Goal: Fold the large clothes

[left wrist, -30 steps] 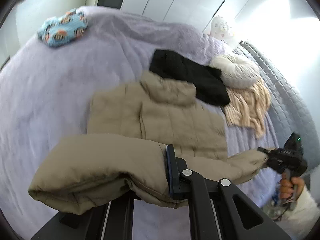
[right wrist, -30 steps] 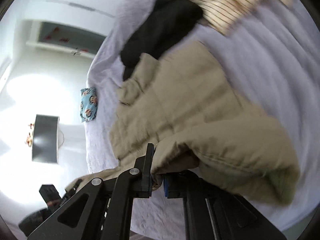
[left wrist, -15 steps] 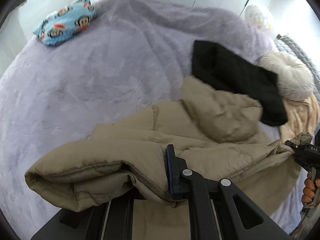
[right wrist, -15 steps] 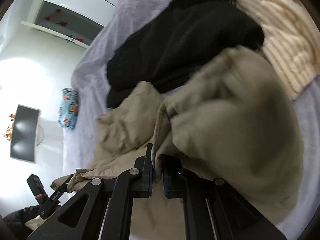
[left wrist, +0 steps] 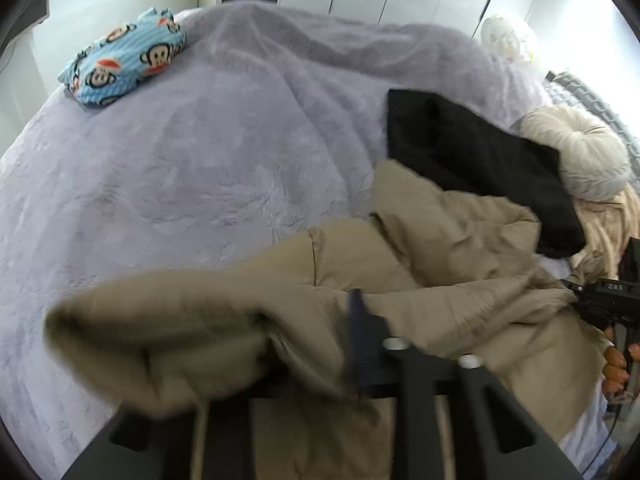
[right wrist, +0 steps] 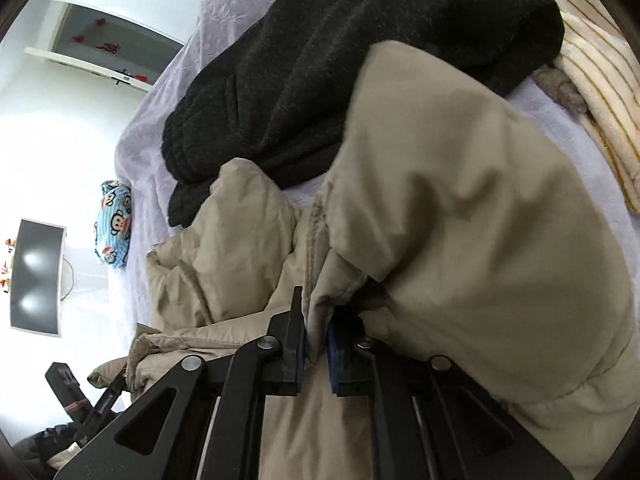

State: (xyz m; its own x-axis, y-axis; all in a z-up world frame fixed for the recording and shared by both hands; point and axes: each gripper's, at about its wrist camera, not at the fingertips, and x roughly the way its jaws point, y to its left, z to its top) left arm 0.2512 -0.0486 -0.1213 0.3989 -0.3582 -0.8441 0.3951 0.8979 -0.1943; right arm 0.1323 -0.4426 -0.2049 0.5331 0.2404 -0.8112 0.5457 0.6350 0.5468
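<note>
Khaki padded jacket [left wrist: 440,264] lies bunched on the lavender bed cover [left wrist: 200,168], directly ahead of and under both of your tools. Your left tool [left wrist: 304,344] is blurred in its own view; its jaws are opening, a thick roll of the jacket's hem sits across them, and you cannot tell whether the pads still press on it. Only one dark blue pad shows, just right of that roll. Your right tool [right wrist: 316,344] has a fold of jacket fabric between its two blue pads [right wrist: 333,354]; its jaws are opening too, by a narrow gap, with the cloth still touching both pads. To the right of that tool a large puffed section of the jacket bulges up and over its finger. Beyond the jacket, ahead of the right tool, a black knit garment [right wrist: 360,60] lies touching the jacket's upper edge, and a cream striped cloth [right wrist: 600,92] sits at far right. From the left tool, a blue monkey-print pillow [left wrist: 124,56] lies far ahead to the left, well apart from the jacket, and a pale round cushion [left wrist: 580,160] sits ahead to the right, beside the black garment. Your right hand [left wrist: 616,364] shows at that view's right edge.
</note>
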